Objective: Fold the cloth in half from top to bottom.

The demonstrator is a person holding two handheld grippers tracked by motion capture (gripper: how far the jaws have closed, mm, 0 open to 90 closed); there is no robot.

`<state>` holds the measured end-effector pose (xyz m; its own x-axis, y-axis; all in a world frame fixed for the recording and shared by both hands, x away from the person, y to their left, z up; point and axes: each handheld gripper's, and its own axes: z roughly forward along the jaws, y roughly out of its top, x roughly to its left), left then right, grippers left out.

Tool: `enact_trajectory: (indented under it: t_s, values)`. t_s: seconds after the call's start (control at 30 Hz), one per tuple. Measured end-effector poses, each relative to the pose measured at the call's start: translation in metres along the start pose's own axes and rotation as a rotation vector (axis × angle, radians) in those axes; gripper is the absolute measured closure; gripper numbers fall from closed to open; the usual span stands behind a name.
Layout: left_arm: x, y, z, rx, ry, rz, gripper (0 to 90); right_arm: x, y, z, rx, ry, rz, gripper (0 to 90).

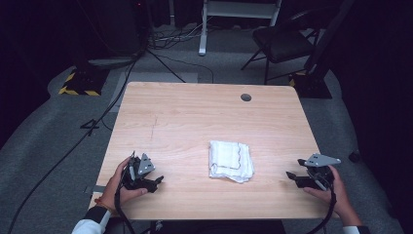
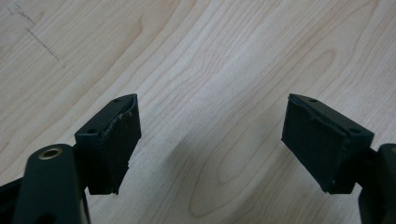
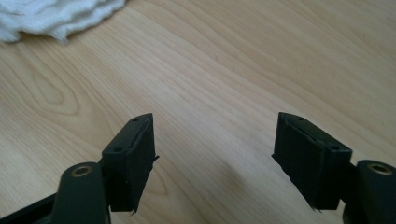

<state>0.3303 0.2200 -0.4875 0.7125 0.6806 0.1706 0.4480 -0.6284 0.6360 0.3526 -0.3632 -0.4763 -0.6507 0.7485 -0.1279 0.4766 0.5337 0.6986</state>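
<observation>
The left gripper (image 2: pixel 212 140) hangs low over the table (image 2: pixel 219 51), its two black jaws spread wide with nothing but bare pale wood between them. The pad (image 2: pixel 122 140) on the left jaw looks frayed along its top edge. The pad on the right jaw is tilted inward. A soft shadow lies on the wood between the jaws. Far left, a thin dark scratch (image 2: pixel 39 35) runs across the grain.

Table (image 1: pixel 195 117): folded cloth (image 1: pixel 230 160) lies on it, right of centre, toward the near edge. Left tongs (image 1: pixel 157 182) at the near left, right tongs (image 1: pixel 290 175) at the near right, cloth between them, well apart from both. Chair (image 1: pixel 282 41) stands behind the table, far right.
</observation>
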Motion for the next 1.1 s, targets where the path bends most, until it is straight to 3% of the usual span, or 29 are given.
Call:
enact_trajectory:
  t_s: [0.27, 0.43, 0.5, 0.63, 0.83, 1.1]
  values:
    - [0.014, -0.023, -0.005, -0.017, -0.028, -0.066, 19.1, -0.016, -0.028, -0.009, -0.019, -0.007, 0.107, 28.5]
    - [0.025, -0.04, -0.007, -0.054, -0.09, -0.173, 19.0, -0.022, -0.043, -0.011, -0.043, 0.012, 0.167, 27.3]
    - [0.026, -0.043, -0.01, -0.056, -0.072, -0.192, 18.8, -0.023, -0.048, -0.009, -0.04, 0.026, 0.185, 27.1]
    - [0.026, -0.044, -0.01, -0.053, -0.047, -0.225, 18.6, -0.021, -0.049, -0.009, -0.04, 0.003, 0.172, 25.8]
    - [0.024, -0.043, -0.009, -0.05, -0.034, -0.245, 17.2, -0.02, -0.05, -0.007, -0.053, -0.009, 0.181, 25.1]
    - [0.024, -0.044, -0.01, -0.05, -0.029, -0.241, 17.1, -0.019, -0.049, -0.007, -0.052, -0.024, 0.197, 25.1]
